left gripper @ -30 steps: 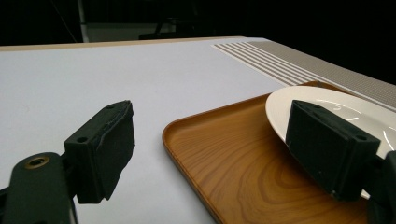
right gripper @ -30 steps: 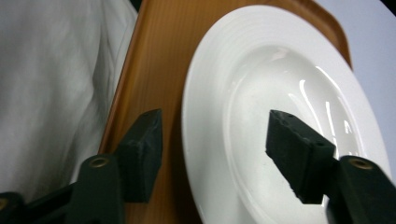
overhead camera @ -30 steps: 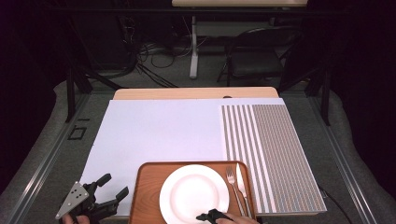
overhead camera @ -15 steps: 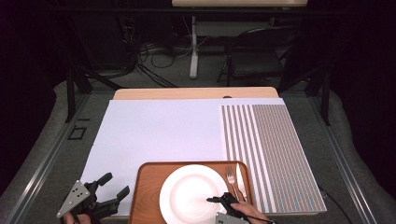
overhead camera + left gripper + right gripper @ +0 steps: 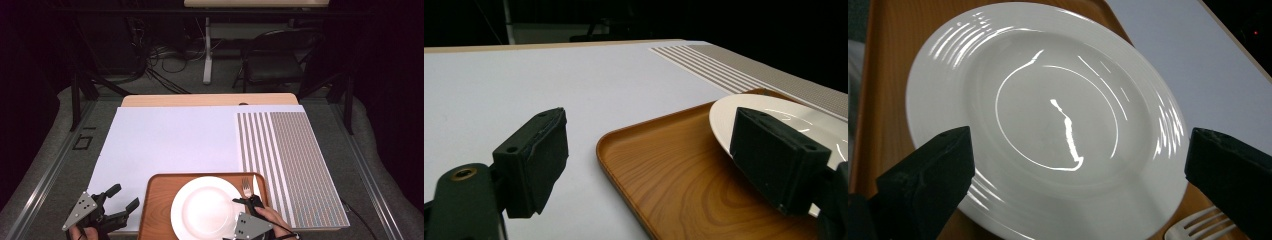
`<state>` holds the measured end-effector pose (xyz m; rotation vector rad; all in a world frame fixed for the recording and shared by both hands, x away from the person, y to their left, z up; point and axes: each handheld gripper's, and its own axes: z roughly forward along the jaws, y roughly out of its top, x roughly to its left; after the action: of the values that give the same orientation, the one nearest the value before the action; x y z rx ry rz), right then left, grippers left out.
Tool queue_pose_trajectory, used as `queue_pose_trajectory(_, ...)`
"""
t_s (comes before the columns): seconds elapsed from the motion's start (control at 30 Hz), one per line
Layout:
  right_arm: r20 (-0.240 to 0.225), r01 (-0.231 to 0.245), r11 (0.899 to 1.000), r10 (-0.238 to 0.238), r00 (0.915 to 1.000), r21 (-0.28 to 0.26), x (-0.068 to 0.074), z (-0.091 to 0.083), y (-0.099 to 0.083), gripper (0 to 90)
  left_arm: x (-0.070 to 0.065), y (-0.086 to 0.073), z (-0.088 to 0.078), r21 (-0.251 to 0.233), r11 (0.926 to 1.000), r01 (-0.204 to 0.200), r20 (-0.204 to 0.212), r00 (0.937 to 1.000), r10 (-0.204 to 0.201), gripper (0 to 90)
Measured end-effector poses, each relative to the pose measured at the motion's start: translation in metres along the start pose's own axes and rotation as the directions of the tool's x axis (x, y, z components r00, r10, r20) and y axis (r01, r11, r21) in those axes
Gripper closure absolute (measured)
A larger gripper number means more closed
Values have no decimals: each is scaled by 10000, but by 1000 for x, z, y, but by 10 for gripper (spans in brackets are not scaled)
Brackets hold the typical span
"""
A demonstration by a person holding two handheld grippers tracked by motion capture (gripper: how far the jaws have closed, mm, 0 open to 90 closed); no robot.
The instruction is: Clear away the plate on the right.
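Broadly, a table with a white top spreads from the near edge to the far side, and a striped placemat covers its right part. Near the person, a wooden tray lies on the white surface, touching the placemat's left edge. On the tray sits a round white plate, bare, and just right of it lie a fork and a knife, side by side, pointing far.

Over the plate's right rim hovers the right gripper, its jaws having just been opening; they now stand wide, with nothing pinched between them, and the plate lies beneath them in the right gripper view. At the near left, off the tray, the left gripper is held with its jaws spread wide and empty, the tray's left rim just beside it.
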<state>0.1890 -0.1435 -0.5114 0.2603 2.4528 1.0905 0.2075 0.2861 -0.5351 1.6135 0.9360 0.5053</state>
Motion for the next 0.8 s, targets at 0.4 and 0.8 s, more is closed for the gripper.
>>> queue_pose_trajectory(0.4, 1661, -2240, 9745, 2231, 9605, -137, -30, -10, -22, 0, 0, 2, -2, -138, 9998, -154, 113, 9998, 156, 158)
queue_pose_trajectory(0.8, 3295, -3993, 9158, 3902, 8598, -425, -51, -35, -67, 0, -1, 2, -6, -96, 9996, -284, -97, 9996, 283, 158)
